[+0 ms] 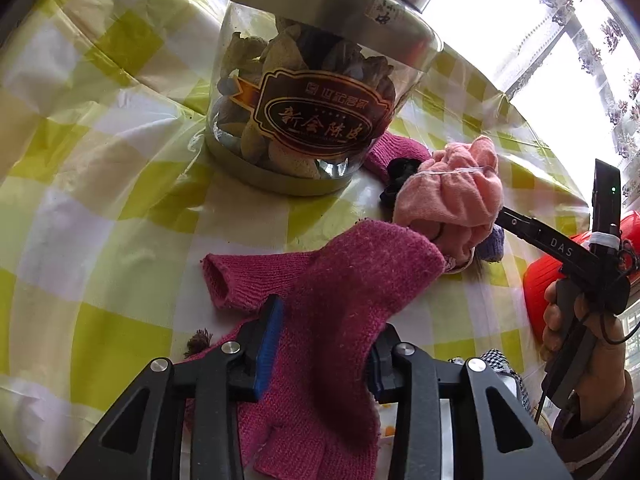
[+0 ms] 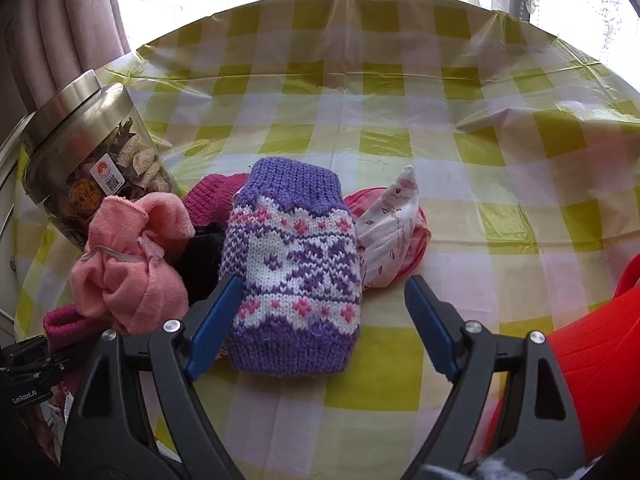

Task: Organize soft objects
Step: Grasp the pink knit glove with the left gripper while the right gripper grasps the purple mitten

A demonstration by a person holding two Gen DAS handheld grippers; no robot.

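Left wrist view has the left tool (image 1: 316,344) clamped on a magenta knit glove (image 1: 340,292), its blue pads (image 1: 269,344) pressed into the bunched wool, part of the glove draped toward the camera and its cuff lying on the worktop (image 1: 100,208) under a yellow-and-white checked cover. Beyond it lies a pink sock bundle (image 1: 452,196) touching a black cloth (image 1: 400,176), and behind these stands a glass jar (image 1: 316,92) with a metal lid, holding dried peel. Right wrist view shows the right tool (image 2: 320,320) spread wide and holding nothing, its jaws on either side of a purple, white and pink patterned knit piece (image 2: 296,264) that lies flat near the middle of the worktop; the left pad is just beside its edge. A white printed packet (image 2: 388,232) rests just beyond on pink fabric (image 2: 418,240). A red plastic container (image 2: 600,360) sits at the near right edge.
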